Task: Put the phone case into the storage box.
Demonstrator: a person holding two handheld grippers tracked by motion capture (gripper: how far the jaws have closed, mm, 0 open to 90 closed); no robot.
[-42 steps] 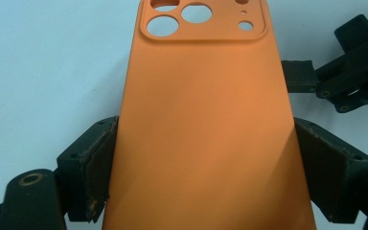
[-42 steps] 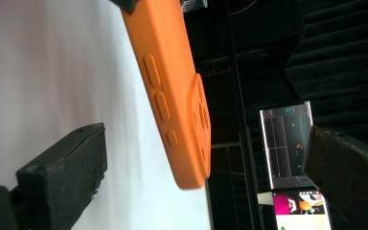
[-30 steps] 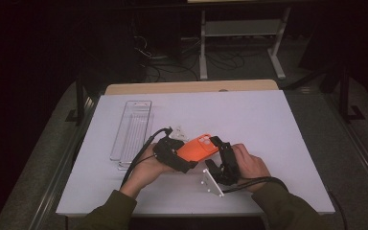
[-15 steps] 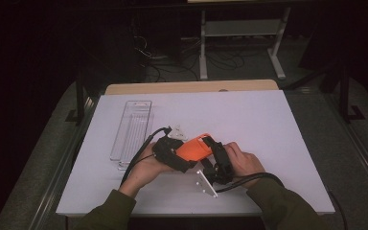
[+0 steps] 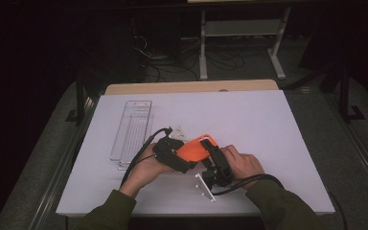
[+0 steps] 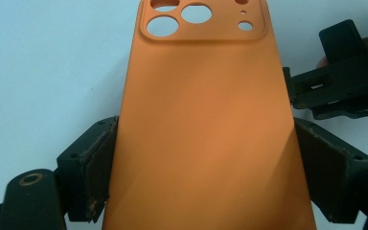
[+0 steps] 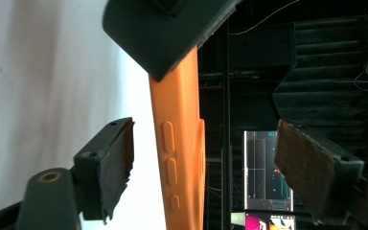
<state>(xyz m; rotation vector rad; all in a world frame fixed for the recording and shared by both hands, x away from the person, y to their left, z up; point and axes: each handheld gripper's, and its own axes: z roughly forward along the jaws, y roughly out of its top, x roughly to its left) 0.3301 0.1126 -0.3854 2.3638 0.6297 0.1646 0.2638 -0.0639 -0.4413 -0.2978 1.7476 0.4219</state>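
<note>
An orange phone case (image 5: 196, 148) hangs a little above the white table near its front middle. My left gripper (image 6: 206, 143) is shut on it, one pad (image 6: 98, 163) against each long edge, with the camera cut-outs at the far end. In the high view the left gripper (image 5: 184, 157) comes in from the left. My right gripper (image 5: 214, 154) meets the case from the right. In the right gripper view the case (image 7: 179, 143) stands edge-on between my right gripper's (image 7: 206, 136) open jaws, with a gap on both sides and its side buttons showing.
A long clear plastic tray (image 5: 132, 129) lies on the white table top (image 5: 268, 129) at the left. A small white piece (image 5: 178, 132) lies just behind the left hand. Cables trail from both grippers toward the front edge. Dark floor and a shelf frame lie beyond.
My right gripper has slid slightly left, closer around the case's end. The left gripper keeps its hold, and the case has barely moved.
</note>
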